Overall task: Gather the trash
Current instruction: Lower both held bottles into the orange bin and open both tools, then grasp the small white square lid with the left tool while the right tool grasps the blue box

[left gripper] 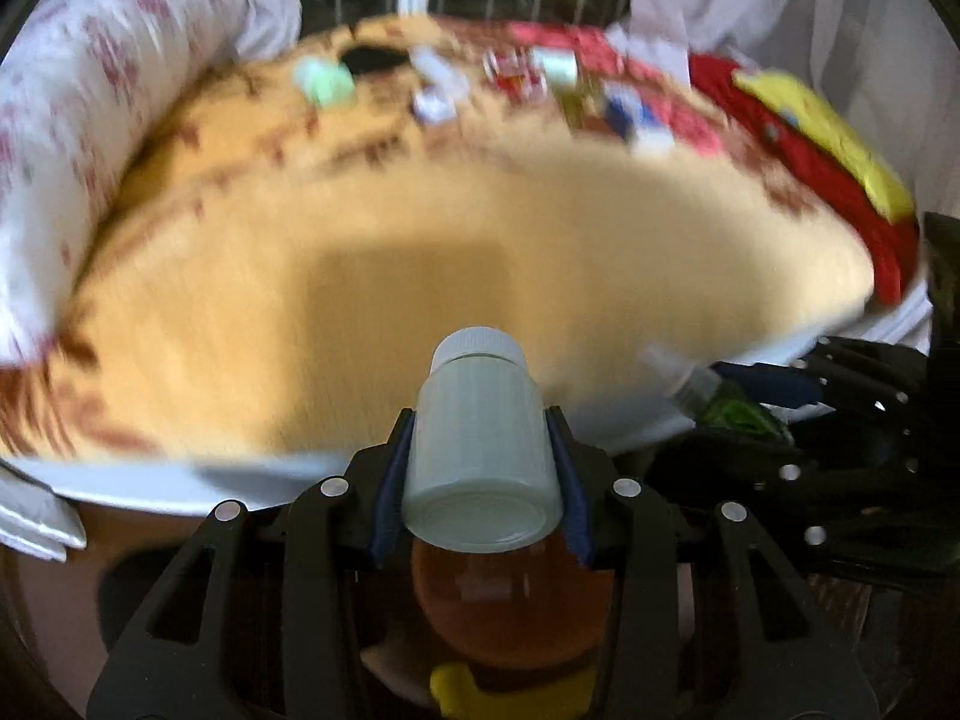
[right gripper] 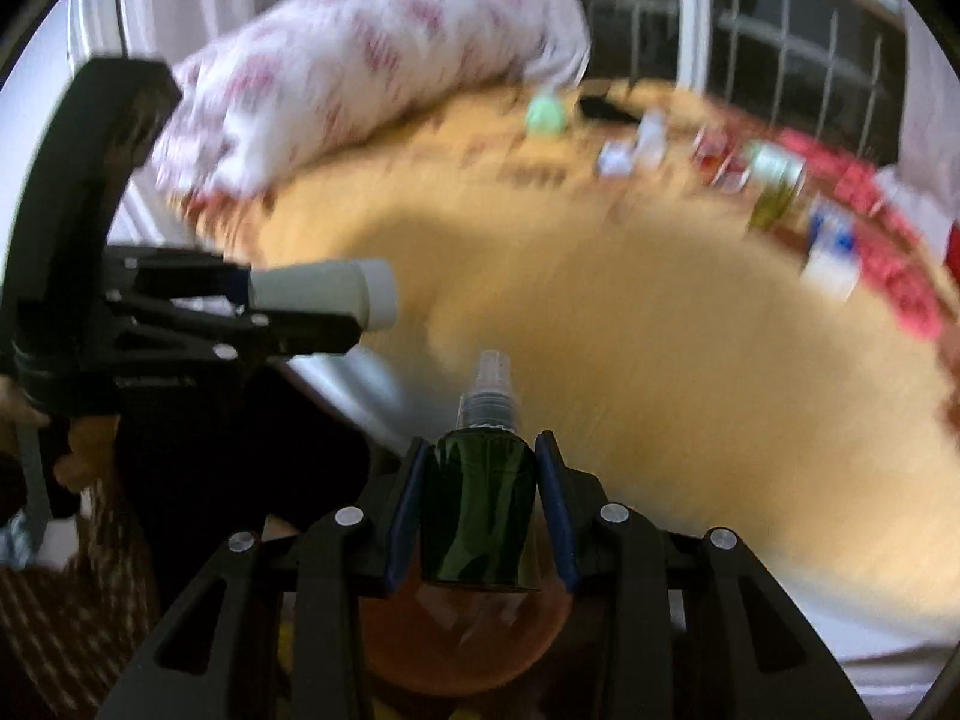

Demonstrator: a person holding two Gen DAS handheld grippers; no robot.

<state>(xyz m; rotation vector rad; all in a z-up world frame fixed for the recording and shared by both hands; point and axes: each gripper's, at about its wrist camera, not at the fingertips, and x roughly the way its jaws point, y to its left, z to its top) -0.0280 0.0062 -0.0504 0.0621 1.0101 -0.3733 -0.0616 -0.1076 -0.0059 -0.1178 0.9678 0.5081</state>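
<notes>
My left gripper (left gripper: 480,420) is shut on a white pill bottle (left gripper: 480,456) with a white screw cap, its base towards the camera. My right gripper (right gripper: 483,444) is shut on a dark green spray bottle (right gripper: 480,510) with a clear nozzle pointing away. Each gripper shows in the other's view: the left gripper (right gripper: 354,300) with the white bottle (right gripper: 318,291) at the left, the right gripper (left gripper: 756,402) with the spray bottle (left gripper: 696,387) at the right. Under both grippers lies a round orange-brown container (left gripper: 510,606) (right gripper: 456,654), partly hidden by the fingers.
A bed with a yellow-orange blanket (left gripper: 480,252) fills both blurred views. Several small packets and wrappers (left gripper: 438,84) and a green bottle (right gripper: 777,186) lie along its far side. A white, red-patterned pillow (left gripper: 90,138) lies left; red and yellow cloth (left gripper: 840,138) right. A barred window (right gripper: 780,42) stands behind.
</notes>
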